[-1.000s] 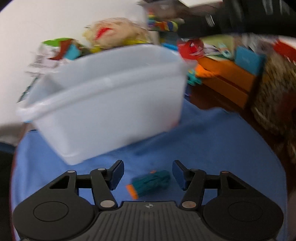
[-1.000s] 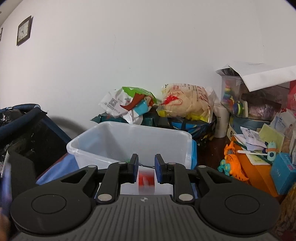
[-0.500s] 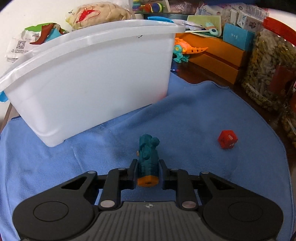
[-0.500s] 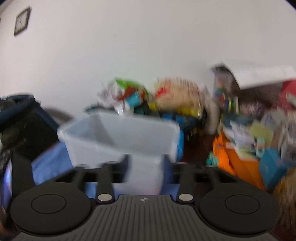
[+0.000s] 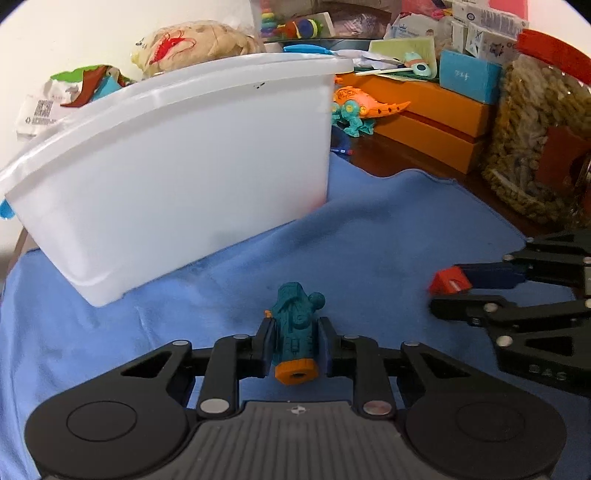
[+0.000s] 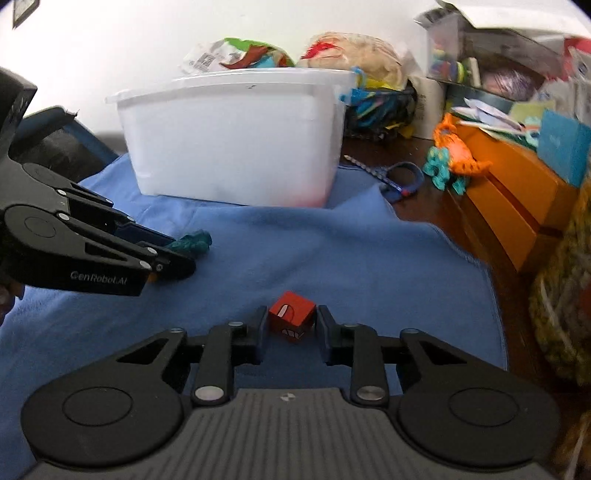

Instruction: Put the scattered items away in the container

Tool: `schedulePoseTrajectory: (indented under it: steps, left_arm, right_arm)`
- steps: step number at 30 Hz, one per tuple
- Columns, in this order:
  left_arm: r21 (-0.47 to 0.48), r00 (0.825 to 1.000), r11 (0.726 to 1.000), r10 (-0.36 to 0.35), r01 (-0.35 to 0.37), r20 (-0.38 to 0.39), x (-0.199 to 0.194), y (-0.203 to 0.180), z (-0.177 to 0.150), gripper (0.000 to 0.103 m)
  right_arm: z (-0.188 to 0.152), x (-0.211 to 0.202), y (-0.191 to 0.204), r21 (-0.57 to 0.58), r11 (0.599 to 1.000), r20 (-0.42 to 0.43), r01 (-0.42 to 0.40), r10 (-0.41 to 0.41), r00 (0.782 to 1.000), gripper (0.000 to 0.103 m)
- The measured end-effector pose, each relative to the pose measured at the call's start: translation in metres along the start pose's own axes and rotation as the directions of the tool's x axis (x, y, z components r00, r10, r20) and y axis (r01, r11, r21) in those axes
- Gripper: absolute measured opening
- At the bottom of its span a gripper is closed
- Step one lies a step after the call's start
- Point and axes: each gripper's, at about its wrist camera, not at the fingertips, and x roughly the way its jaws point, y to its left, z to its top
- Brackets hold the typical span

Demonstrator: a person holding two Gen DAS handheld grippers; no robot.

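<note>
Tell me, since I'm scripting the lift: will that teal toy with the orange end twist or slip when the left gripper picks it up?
The teal toy looks like rigid moulded plastic, so it probably won't flex. The left gripper pinches its rear half, so the front may dip. Its bumpy sides likely resist sliding against the pads.

The left gripper (image 6: 173, 258) is showing the white brand text "GenRobot.AI" on its side. A snack bag (image 5: 48, 107) behind the bin is displaying a QR code, its small print unreadable. Labels on the boxes (image 5: 480, 22) are too blurred to read.
</note>
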Motion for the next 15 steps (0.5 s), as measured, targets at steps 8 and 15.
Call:
schedulePoseTrajectory:
  steps: [8, 15]
  left_arm:
    - [-0.018, 0.985, 0.999, 0.044, -0.041, 0.166, -0.077, 0.017, 0.044, 0.027]
    - [-0.058, 0.956, 0.988, 0.155, -0.145, 0.251, -0.088, 0.071, 0.119, 0.028]
  right_arm:
    - [0.075, -0.039, 0.007, -0.017, 0.998, 0.190, -0.062, 0.064, 0.980, 0.030]
    - [0.167, -0.016, 0.019, -0.061, 0.997, 0.296, -0.053, 0.069, 0.953, 0.030]
